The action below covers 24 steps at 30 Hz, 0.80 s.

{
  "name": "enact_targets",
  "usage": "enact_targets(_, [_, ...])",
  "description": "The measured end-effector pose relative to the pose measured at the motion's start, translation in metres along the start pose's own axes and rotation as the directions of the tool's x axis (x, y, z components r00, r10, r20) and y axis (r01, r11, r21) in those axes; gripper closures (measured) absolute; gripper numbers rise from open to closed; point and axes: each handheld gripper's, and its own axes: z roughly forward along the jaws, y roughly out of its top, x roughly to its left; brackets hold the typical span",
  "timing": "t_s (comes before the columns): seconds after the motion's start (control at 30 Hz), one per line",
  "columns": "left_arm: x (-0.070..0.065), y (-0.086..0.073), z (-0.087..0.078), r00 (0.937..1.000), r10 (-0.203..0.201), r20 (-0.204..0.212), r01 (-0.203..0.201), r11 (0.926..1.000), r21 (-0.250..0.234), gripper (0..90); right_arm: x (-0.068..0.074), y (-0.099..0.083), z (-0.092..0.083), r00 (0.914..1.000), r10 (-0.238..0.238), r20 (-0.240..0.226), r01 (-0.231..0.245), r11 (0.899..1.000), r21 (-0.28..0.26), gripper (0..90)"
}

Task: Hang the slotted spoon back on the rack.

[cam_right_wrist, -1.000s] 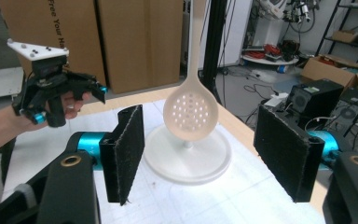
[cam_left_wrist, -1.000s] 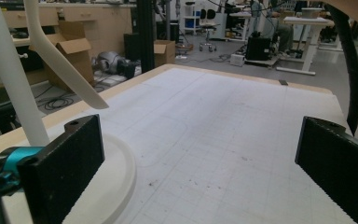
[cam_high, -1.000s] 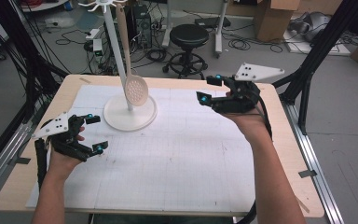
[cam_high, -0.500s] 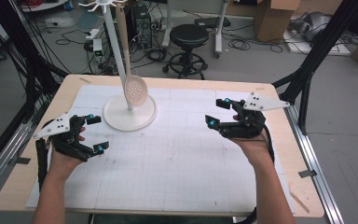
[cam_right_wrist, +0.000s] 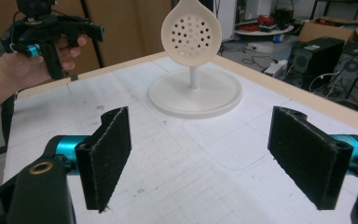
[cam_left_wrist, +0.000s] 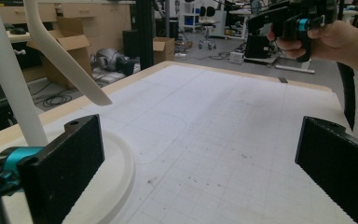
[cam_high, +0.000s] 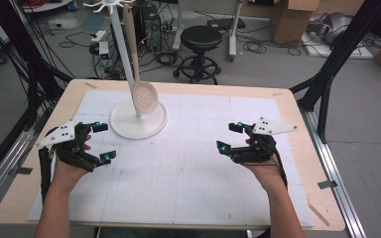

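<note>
A white stand [cam_high: 139, 121] with a round base and a tall pole rises at the back left of the table. From a hook at its top hangs a pale slotted spoon [cam_high: 145, 96], bowl down, just above the base. My left gripper [cam_high: 103, 142] rests open near the base's left front, with the base [cam_left_wrist: 116, 172] beside its left jaw. At the right of the mat, my right gripper [cam_high: 229, 136] is open and faces the spoon [cam_right_wrist: 191, 30] and base [cam_right_wrist: 196, 95]. Both grippers hold nothing.
A white gridded mat [cam_high: 188, 168] covers most of the wooden table [cam_high: 297, 124]. A black stool [cam_high: 201, 37], cables and cardboard boxes lie on the floor behind the table. Black frame posts stand at both sides.
My right gripper has drawn back from the far right of the table toward the person and come down lower, still open. The left gripper, stand and spoon have stayed put.
</note>
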Motion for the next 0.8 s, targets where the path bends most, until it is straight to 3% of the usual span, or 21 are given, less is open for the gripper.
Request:
enact_targets(0.33, [0.0, -0.001, 0.002, 1.0, -0.004, -0.004, 0.004, 1.0, 0.006, 1.7, -0.004, -0.017, 0.01, 0.9998, 0.016, 0.009, -0.017, 0.998, 0.065, 17.3])
enact_targets(0.6, [0.001, -0.001, 0.002, 1.0, -0.002, 0.001, 0.002, 1.0, 0.007, 1.7, -0.01, -0.016, 0.002, 0.9989, 0.044, 0.019, -0.045, 0.999, 0.029, 16.9])
enact_targets(0.8, [-0.001, -0.002, 0.005, 0.9999, -0.001, 0.012, 0.001, 0.9999, 0.014, 1.7, -0.009, -0.015, 0.0, 0.999, 0.038, 0.022, -0.038, 0.999, 0.017, 16.8])
